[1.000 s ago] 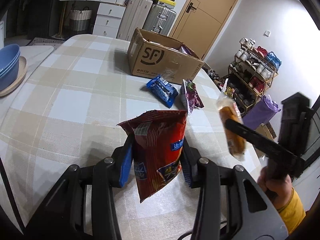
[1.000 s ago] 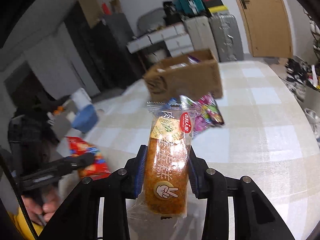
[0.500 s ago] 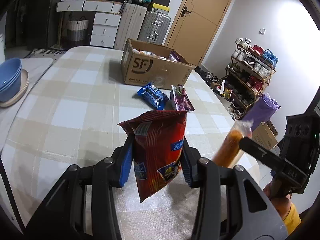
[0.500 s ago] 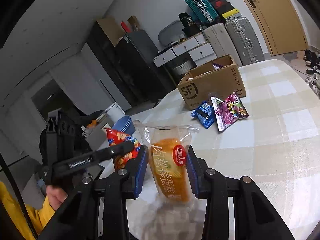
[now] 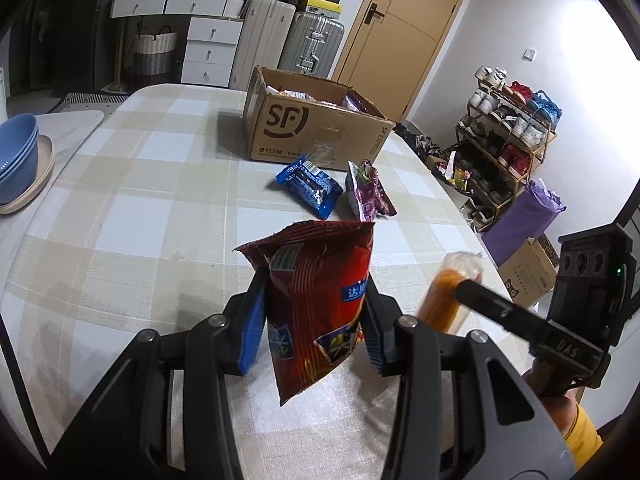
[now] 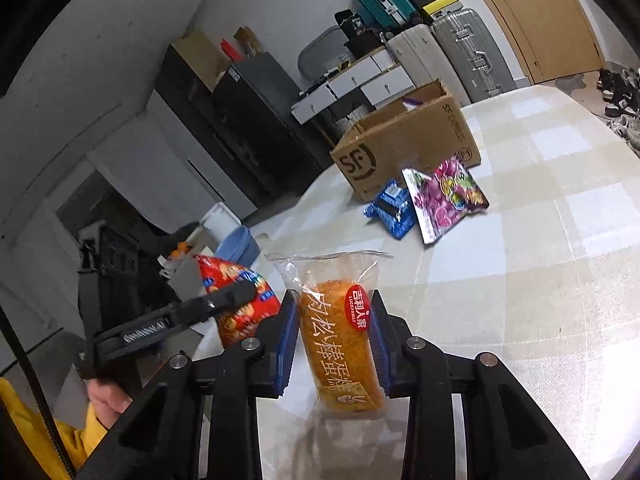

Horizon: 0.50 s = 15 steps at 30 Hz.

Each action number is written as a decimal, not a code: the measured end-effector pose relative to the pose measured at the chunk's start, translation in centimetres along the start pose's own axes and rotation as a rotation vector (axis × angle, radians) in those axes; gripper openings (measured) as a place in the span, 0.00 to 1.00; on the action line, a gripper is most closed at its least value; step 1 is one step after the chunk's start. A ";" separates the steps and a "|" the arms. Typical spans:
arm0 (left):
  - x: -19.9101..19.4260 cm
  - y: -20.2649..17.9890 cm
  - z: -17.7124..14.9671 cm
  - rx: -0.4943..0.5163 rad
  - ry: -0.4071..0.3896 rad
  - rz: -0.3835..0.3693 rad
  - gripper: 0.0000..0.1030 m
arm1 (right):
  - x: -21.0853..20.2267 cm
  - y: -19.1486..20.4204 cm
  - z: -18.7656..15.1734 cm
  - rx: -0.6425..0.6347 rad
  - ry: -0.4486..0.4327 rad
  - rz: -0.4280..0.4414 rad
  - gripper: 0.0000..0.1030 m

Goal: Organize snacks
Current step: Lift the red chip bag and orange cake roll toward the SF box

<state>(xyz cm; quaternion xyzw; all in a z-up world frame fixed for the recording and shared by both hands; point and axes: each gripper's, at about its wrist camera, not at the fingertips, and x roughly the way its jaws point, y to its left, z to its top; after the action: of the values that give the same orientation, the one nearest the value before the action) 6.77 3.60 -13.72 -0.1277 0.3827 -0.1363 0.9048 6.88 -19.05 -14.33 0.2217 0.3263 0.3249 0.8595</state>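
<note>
My left gripper [image 5: 314,320] is shut on a red snack bag [image 5: 320,308] and holds it above the near part of the checked table [image 5: 140,208]. My right gripper [image 6: 334,336] is shut on an orange cake roll in a clear wrapper [image 6: 340,340], held above the table's near edge. The cake roll also shows at the right in the left wrist view [image 5: 448,296], and the red bag at the left in the right wrist view [image 6: 236,296]. An open SF cardboard box [image 5: 316,124] with snacks inside stands farther back. A blue packet [image 5: 310,184] and a purple packet [image 5: 368,192] lie in front of it.
Blue bowls on a plate [image 5: 18,160] sit on a side surface at the left. A shoe rack [image 5: 508,136], a purple bag [image 5: 524,216] and a small carton [image 5: 528,272] stand on the floor to the right of the table. Suitcases and drawers [image 5: 248,36] line the back wall.
Both grippers have drawn back from the box with their snacks still held. The right gripper with the cake roll has dropped lower and closer beside the left gripper.
</note>
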 end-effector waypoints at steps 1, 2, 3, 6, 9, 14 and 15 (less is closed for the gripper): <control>0.1 0.0 0.1 -0.001 0.001 -0.001 0.37 | -0.2 0.1 0.2 0.001 -0.006 0.000 0.32; 0.1 0.1 0.1 -0.001 0.001 -0.002 0.37 | -0.3 0.1 0.5 0.002 -0.012 0.003 0.32; 0.1 0.1 0.2 -0.001 0.000 -0.004 0.37 | -0.5 0.2 0.8 0.002 -0.022 0.008 0.32; 0.2 0.1 0.4 0.003 0.000 -0.004 0.38 | -1.2 0.7 1.9 -0.006 -0.042 0.020 0.32; 0.1 0.2 0.9 0.002 -0.002 0.003 0.38 | -1.7 1.1 3.3 -0.010 -0.062 0.037 0.32; -0.7 0.4 2.7 0.008 -0.027 0.003 0.38 | -2.3 1.8 6.4 -0.028 -0.091 0.058 0.32; -0.8 0.4 3.3 0.008 -0.033 0.000 0.38 | -2.3 2.0 7.0 -0.035 -0.095 0.055 0.32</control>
<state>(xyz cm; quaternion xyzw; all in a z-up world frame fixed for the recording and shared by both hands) 8.68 4.65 -11.09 -0.1262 0.3670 -0.1356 0.9116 9.61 -20.50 -7.38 0.2307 0.2731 0.3430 0.8687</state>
